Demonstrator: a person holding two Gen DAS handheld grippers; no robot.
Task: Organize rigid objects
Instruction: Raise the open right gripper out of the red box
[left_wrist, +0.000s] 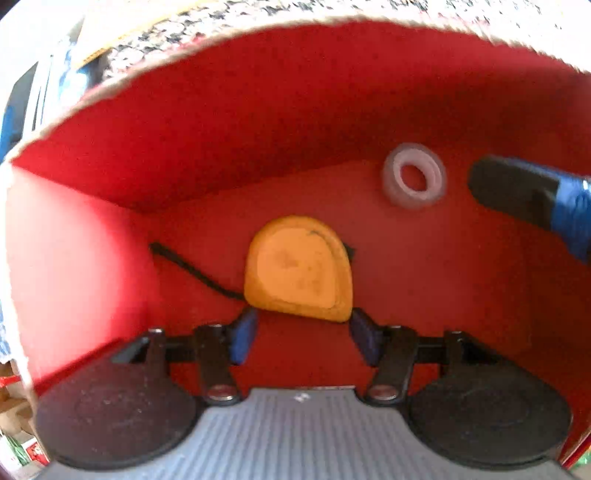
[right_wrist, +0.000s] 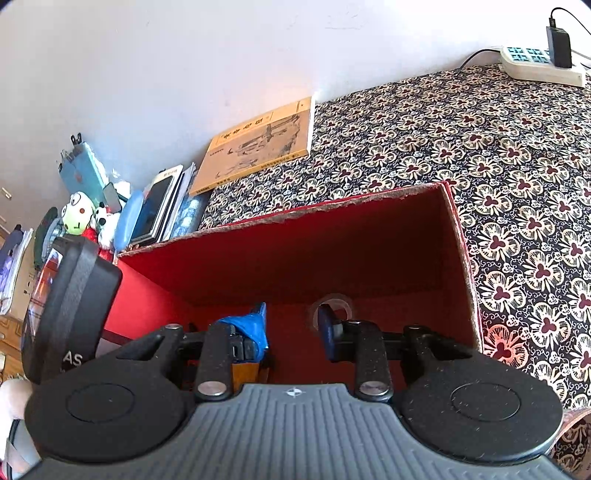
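A red box (left_wrist: 258, 110) stands open on the patterned cloth; both grippers reach into it. A yellow tape measure (left_wrist: 299, 269) lies flat on the box floor, its black strap (left_wrist: 184, 266) trailing left. My left gripper (left_wrist: 302, 326) is open, its blue-padded fingertips at the tape measure's two near corners. A clear tape roll (left_wrist: 433, 177) lies further in, to the right. One finger of the right gripper (left_wrist: 517, 188) shows beside it. In the right wrist view my right gripper (right_wrist: 291, 325) is open with nothing between its fingers, above the box (right_wrist: 314, 210). The tape roll (right_wrist: 340, 299) sits behind its right finger.
The left gripper's body (right_wrist: 70, 306) fills the box's left side. A tan book (right_wrist: 258, 144) lies on the flowered cloth (right_wrist: 480, 147) beyond the box. A power strip (right_wrist: 539, 62) sits at the far right. A phone (right_wrist: 159, 206) and plush toys (right_wrist: 77, 218) crowd the left.
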